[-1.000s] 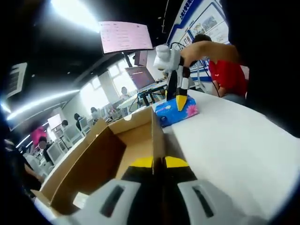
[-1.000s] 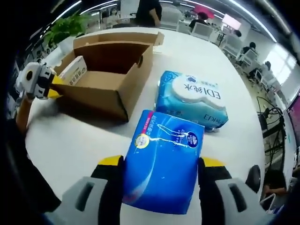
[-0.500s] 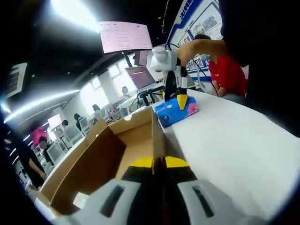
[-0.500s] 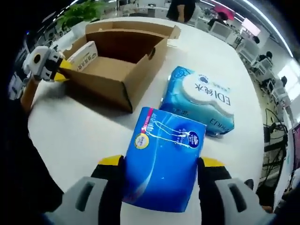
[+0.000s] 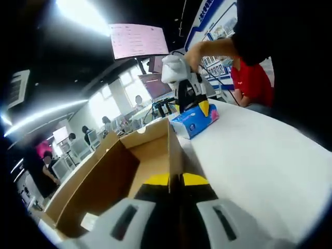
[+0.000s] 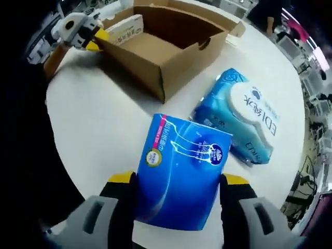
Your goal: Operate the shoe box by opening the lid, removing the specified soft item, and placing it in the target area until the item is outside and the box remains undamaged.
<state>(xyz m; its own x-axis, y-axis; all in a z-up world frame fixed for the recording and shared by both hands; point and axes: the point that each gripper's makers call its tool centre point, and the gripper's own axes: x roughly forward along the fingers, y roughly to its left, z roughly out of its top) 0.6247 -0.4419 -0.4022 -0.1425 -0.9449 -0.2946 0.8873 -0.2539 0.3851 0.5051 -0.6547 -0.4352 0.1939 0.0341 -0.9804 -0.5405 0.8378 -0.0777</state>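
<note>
The brown cardboard box (image 6: 165,57) stands open on the white table. The blue soft pack (image 6: 179,178) is outside it, lifted, perhaps slightly tilted, beside a teal pack (image 6: 243,122).

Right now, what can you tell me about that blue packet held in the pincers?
The blue packet is a soft, glossy plastic pack with white swirl lines, a round yellow-rimmed label, a dark blue logo and a pink strip along one edge. It looks full and unopened. The right gripper clamps it by its two sides above the white table, outside the box. A wipes pack lies on the table beyond it.
</note>
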